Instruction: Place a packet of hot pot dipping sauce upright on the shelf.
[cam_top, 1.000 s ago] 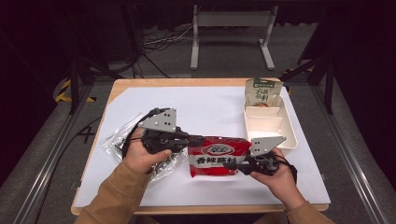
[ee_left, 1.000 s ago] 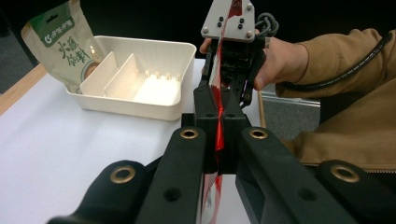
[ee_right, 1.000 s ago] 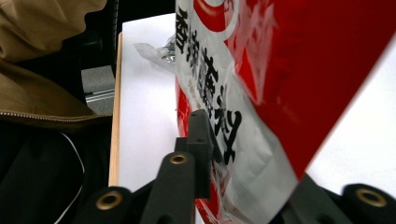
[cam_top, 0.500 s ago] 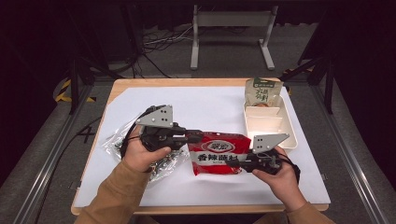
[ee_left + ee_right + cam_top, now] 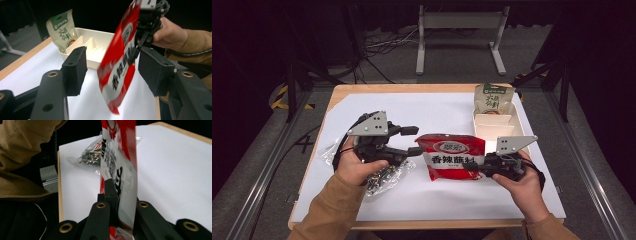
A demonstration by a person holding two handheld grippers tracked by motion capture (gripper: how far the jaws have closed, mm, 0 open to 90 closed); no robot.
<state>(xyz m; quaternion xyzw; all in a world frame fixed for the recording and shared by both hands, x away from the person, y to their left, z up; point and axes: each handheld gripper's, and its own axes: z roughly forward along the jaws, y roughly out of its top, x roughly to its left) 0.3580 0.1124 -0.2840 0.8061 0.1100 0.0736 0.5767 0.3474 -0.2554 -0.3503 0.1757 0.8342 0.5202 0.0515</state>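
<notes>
- Red pouch [image 5: 453, 159] hangs above the white-covered bench [image 5: 447, 112], pinched at its edge by the right tongs [image 5: 472, 166], jaws pressed together on it.
- Left tongs [image 5: 416, 140] have just been opening; jaws spread, with the pouch between them, untouched.
- White tray [image 5: 492, 122] holds a green packet [image 5: 493, 97].
- Clear bag [image 5: 384, 175] lies under the left hand.

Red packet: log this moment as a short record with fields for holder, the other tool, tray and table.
held thing: red packet, off the table
holder: right tool, shut on its edge
other tool: left tool, jaws just opened, packet between them untouched
tray: white divided tray, green pouch at its far end
table: clear bag under left hand
</notes>
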